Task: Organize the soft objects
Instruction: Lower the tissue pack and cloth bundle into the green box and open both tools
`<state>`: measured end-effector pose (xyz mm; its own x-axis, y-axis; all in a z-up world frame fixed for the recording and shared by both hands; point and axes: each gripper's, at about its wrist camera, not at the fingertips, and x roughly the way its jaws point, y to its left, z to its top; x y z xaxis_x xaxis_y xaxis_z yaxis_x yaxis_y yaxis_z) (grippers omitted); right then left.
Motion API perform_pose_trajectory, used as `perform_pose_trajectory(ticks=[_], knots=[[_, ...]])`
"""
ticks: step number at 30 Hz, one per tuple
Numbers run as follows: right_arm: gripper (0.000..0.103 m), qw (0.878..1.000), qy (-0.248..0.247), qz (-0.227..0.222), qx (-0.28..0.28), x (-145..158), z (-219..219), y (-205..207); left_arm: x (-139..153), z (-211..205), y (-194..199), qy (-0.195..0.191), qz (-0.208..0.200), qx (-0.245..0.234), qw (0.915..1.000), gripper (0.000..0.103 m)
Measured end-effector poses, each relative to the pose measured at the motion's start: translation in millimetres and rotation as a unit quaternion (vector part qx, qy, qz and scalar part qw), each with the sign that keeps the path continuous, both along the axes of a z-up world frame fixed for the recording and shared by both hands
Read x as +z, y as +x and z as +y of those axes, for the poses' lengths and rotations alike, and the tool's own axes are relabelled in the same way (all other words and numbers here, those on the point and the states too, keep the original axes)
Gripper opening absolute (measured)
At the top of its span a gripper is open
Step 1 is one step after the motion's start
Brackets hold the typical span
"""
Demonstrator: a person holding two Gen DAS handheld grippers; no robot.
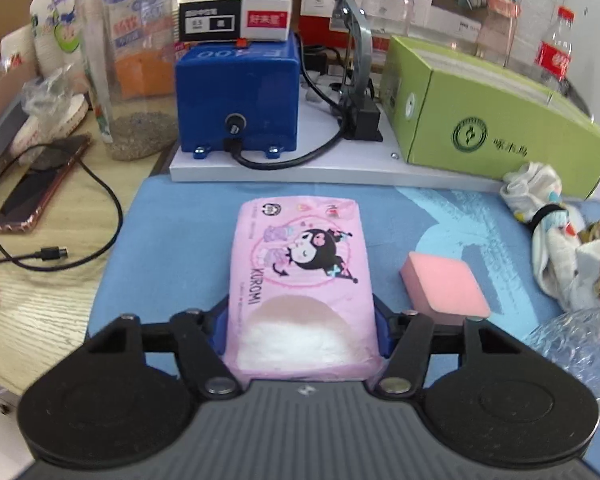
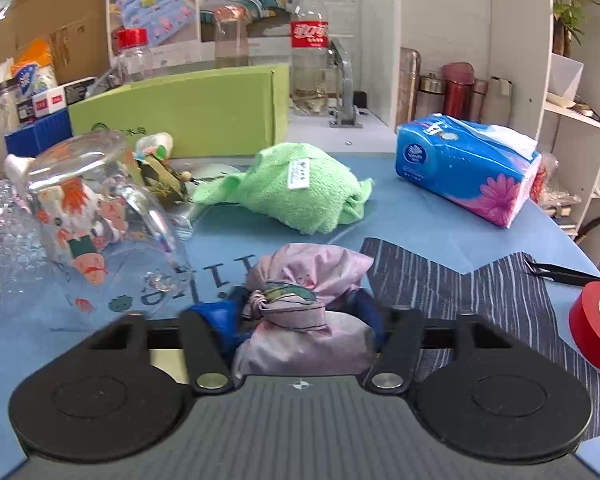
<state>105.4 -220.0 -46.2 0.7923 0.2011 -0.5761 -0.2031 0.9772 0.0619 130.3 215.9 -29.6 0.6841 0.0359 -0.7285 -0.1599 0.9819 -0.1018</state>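
My left gripper point(image 1: 302, 330) is shut on the near end of a pink Kuromi tissue pack point(image 1: 300, 264) that lies on the blue mat point(image 1: 172, 240). A pink sponge point(image 1: 446, 286) lies just right of the pack. A bundled printed cloth point(image 1: 556, 236) lies at the right edge. My right gripper point(image 2: 300, 326) is shut on a knotted lilac cloth bundle point(image 2: 304, 292) over the mat. Beyond it lie a green towel point(image 2: 300, 188) and a blue tissue pack point(image 2: 468, 164).
A blue machine point(image 1: 238, 96) on a white board and a green box point(image 1: 496, 120) stand behind the mat. A phone point(image 1: 40, 184) and cable lie at the left. A tipped clear jar point(image 2: 80, 220) lies at the left, red tape point(image 2: 598, 326) and black tweezers point(image 2: 568, 274) at the right.
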Motion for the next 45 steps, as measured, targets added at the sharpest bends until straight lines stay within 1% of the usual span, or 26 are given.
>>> perform_pose_trajectory(ticks=[1,3,5,6,9,10,13,15,17,19,21,23,26,28,29,30,32,33,35,38,40,41,43,45], knots=[[0.028,1.000,0.014,0.002,0.002,2.0,-3.0,-1.4,1.1,3.6,-3.3,-0.008,-0.001,0.003,1.0000,0.062],[0.027,1.000,0.029,0.001,0.002,9.4,-9.6,-5.0,5.3,10.7,-13.4,-0.024,-0.005,0.007,0.9997,0.062],[0.026,0.999,0.039,-0.015,0.002,23.9,-15.9,-7.6,13.6,17.3,-22.3,-0.049,-0.011,0.003,0.9987,0.062],[0.027,0.999,0.043,-0.024,0.005,33.2,-18.0,-6.8,20.0,17.7,-24.9,-0.055,-0.017,-0.003,0.9983,0.062],[0.027,0.996,0.043,-0.072,0.026,69.1,-16.1,6.7,45.6,11.0,-20.8,-0.040,-0.046,-0.019,0.9980,0.062],[0.027,0.995,0.040,-0.087,0.035,79.5,-12.8,13.8,55.5,7.8,-16.1,-0.041,-0.058,-0.026,0.9972,0.062],[0.027,0.990,0.040,-0.124,0.061,107.0,0.5,45.6,85.5,-5.7,8.7,-0.052,-0.090,-0.051,0.9932,0.062],[0.027,0.986,0.031,-0.140,0.081,122.3,14.7,73.1,104.4,-20.1,33.1,-0.045,-0.112,-0.063,0.9907,0.063],[0.027,0.983,0.023,-0.150,0.100,134.7,31.3,103.0,120.5,-35.7,61.5,-0.040,-0.129,-0.072,0.9882,0.063],[0.028,0.982,0.013,-0.149,0.117,142.5,49.3,134.0,132.1,-50.4,92.9,-0.043,-0.137,-0.089,0.9856,0.064],[0.028,0.982,0.005,-0.139,0.130,143.1,65.9,163.3,136.5,-64.2,121.2,-0.047,-0.134,-0.101,0.9847,0.064],[0.028,0.983,0.004,-0.125,0.137,138.7,76.2,186.1,136.0,-80.6,148.4,-0.043,-0.127,-0.114,0.9843,0.064],[0.029,0.984,0.006,-0.102,0.144,124.8,86.7,213.6,123.2,-101.9,180.2,-0.039,-0.111,-0.136,0.9837,0.064],[0.032,0.986,0.008,-0.076,0.150,113.0,93.4,229.6,110.2,-110.6,198.9,-0.044,-0.097,-0.142,0.9841,0.065],[0.033,0.986,0.011,-0.066,0.151,107.2,95.3,236.7,104.2,-114.2,205.5,-0.041,-0.091,-0.143,0.9847,0.069],[0.034,0.988,0.016,-0.052,0.147,100.9,97.7,245.9,99.4,-117.6,211.8,-0.035,-0.083,-0.139,0.9862,0.080],[0.036,0.992,0.015,-0.003,0.127,91.2,100.9,260.9,92.2,-120.4,219.3,-0.027,-0.068,-0.125,0.9894,0.082],[0.037,0.992,0.017,0.005,0.122,88.2,100.9,264.5,90.5,-118.9,220.0,-0.030,-0.066,-0.125,0.9895,0.084],[0.039,0.993,0.038,-0.011,0.115,88.5,97.2,264.3,90.6,-113.0,215.4,-0.042,-0.071,-0.121,0.9892,0.087],[0.043,0.992,0.055,-0.041,0.103,94.8,87.3,254.0,96.1,-104.3,203.4,-0.034,-0.081,-0.111,0.9899,0.087],[0.045,0.992,0.060,-0.048,0.105,100.0,82.5,243.1,100.4,-96.9,191.8,-0.036,-0.087,-0.101,0.9904,0.096],[0.045,0.991,0.061,-0.051,0.105,102.2,80.3,236.0,103.2,-92.7,182.5,-0.036,-0.096,-0.096,0.9901,0.102],[0.047,0.991,0.062,-0.058,0.104,106.1,75.3,218.4,106.3,-85.6,161.1,-0.033,-0.104,-0.094,0.9896,0.102],[0.047,0.991,0.055,-0.062,0.101,107.0,68.6,191.2,106.8,-79.2,138.2,-0.029,-0.107,-0.089,0.9898,0.102]])
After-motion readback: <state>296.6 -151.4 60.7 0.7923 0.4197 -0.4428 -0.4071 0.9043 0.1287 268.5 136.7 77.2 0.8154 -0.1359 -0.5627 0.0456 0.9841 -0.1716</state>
